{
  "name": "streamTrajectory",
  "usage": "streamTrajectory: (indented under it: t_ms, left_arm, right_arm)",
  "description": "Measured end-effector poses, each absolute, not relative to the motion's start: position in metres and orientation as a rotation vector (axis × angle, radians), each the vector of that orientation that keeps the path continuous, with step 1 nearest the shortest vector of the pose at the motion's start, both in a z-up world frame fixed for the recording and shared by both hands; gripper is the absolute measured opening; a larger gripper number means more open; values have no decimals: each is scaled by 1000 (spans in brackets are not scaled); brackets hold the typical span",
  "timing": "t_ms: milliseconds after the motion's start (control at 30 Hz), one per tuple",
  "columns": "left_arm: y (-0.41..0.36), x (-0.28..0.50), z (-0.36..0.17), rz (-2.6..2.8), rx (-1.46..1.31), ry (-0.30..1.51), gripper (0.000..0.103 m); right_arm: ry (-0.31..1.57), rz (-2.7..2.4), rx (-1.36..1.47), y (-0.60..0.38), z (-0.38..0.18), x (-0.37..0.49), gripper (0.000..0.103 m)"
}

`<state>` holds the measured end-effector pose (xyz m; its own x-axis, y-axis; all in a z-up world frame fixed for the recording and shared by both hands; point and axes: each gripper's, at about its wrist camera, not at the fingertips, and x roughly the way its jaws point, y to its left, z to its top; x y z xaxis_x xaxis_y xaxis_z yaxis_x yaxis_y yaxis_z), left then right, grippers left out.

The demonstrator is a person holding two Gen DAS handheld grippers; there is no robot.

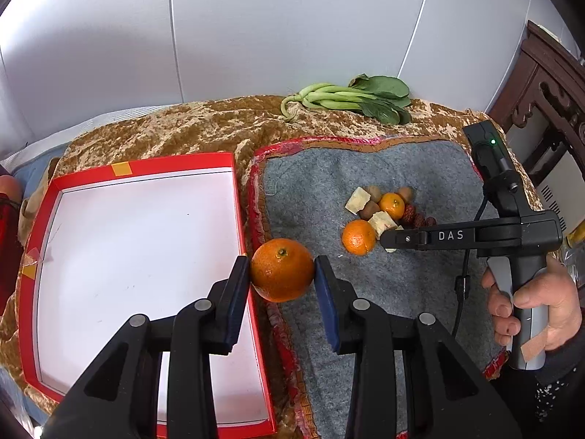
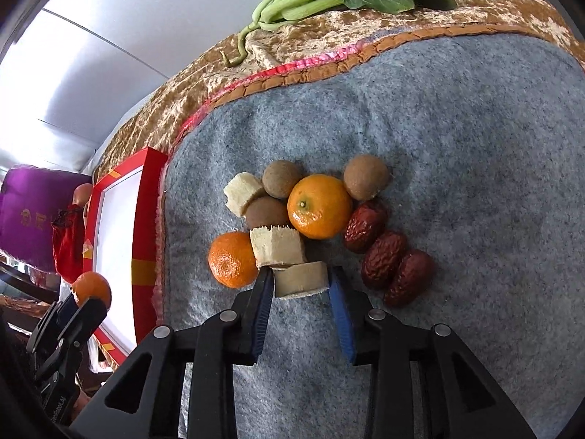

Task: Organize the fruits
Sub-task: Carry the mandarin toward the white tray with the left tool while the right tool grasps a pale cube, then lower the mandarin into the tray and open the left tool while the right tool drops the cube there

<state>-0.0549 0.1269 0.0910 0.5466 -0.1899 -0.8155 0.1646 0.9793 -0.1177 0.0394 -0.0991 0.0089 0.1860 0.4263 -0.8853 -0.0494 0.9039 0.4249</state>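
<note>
My left gripper (image 1: pixel 281 267) is shut on a large orange (image 1: pixel 281 274), which hangs over the seam between the red box's rim (image 1: pixel 175 164) and the grey felt mat (image 1: pixel 402 292). On the mat, my right gripper (image 2: pixel 300 282) is shut on a pale cut chunk (image 2: pixel 299 280) at the near edge of a fruit pile. The pile holds two mandarins (image 2: pixel 232 259) (image 2: pixel 319 206), three brown round fruits (image 2: pixel 281 178), three red dates (image 2: pixel 384 259) and two more pale chunks (image 2: pixel 278 247). The box has a white floor with nothing on it.
A bunch of leafy greens (image 1: pixel 351 98) lies on the gold cloth behind the mat. Dark wooden furniture (image 1: pixel 548 84) stands at the right. A person's hand (image 1: pixel 541 303) grips the right handle. A purple bag (image 2: pixel 29 216) and a red pouch (image 2: pixel 69 241) sit beyond the box.
</note>
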Motion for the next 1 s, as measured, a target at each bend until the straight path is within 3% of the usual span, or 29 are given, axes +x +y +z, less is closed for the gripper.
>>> streamTrajectory:
  t_ms: [500, 767, 1000]
  left_arm:
    - [197, -83, 89, -30, -78, 969, 34]
    - [223, -110, 71, 93, -63, 1003, 34]
    - [221, -115, 51, 88, -59, 1076, 34]
  right_arm:
    - [1191, 639, 221, -24, 67, 0, 30]
    - [1086, 864, 43, 56, 76, -50, 30]
    - [1117, 887, -84, 96, 53, -72, 30]
